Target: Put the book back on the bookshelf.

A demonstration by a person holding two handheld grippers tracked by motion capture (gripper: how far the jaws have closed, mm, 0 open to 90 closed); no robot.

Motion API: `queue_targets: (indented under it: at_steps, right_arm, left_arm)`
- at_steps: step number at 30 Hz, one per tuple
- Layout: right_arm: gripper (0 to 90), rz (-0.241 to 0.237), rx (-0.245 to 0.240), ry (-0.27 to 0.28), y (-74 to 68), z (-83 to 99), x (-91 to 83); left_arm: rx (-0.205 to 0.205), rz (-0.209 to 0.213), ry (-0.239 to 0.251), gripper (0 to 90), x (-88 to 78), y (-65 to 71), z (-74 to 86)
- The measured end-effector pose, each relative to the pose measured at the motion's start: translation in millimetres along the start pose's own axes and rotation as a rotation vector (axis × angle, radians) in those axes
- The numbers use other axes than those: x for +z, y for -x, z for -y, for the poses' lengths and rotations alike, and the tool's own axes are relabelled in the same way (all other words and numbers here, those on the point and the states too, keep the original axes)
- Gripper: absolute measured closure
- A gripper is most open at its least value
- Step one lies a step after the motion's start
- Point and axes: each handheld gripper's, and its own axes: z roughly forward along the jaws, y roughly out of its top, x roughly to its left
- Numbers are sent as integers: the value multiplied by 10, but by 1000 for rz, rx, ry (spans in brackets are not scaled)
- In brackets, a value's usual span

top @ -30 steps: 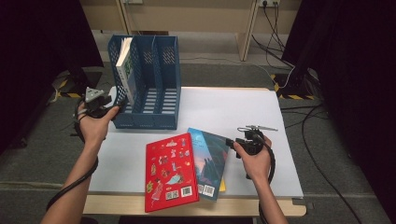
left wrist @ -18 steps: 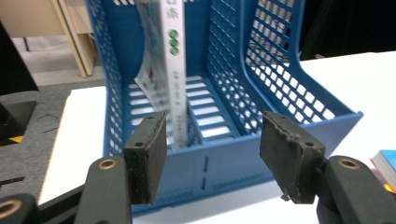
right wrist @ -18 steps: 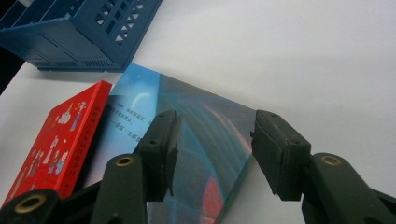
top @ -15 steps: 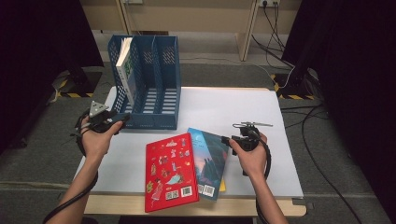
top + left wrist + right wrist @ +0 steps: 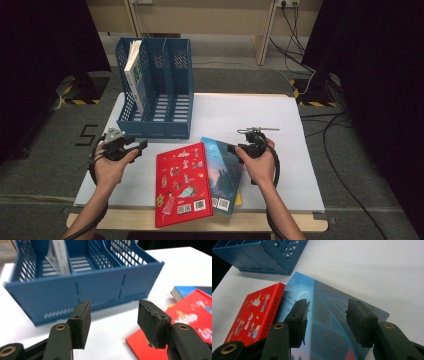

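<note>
Left hand-held gripper sits low over the white counter, just in front of the blue file rack & a bit left of the red book. Jaws apart w/ nothing between them, though they've just been closing a little; in the left gripper view its pads frame the rack's front wall, w/ the red book's corner off to the right, near but not touching.

Right hand-held gripper is released too, jaws wide, nothing pinched. It hovers at the far right edge of the blue book; in the right gripper view the blue cover lies straight beyond & between the pads, red book to the left of it. Can't tell if the pads touch the cover.

Count:
- Books: 3 clear ones – red flat on the counter, blue flat beside it w/ its left edge tucked under the red one, & 1 white/green book leaning in the rack's left slot. A thin yellow sliver peeks out under the blue book; can't tell what it is
- Rack: 1, w/ 3 slots, middle & right slots hold nothing
- Hand-held grippers: 2, one per hand, each w/ a trailing cable
</note>
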Motion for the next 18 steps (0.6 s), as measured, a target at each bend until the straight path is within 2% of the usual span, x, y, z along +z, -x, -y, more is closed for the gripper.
queue_targets:
  at_steps: [5,11,18]
  right_arm:
    - [510,-11,-20,-13,-80,-33,72]
    - [509,-24,-37,-28,-182,-67,162]
    - [507,-49,-52,-56,-312,-125,278]
  left_arm:
    - [17,31,-43,459,49,91,149]
    - [40,51,-68,480,91,188,234]
    - [40,75,-104,481,123,240,343]
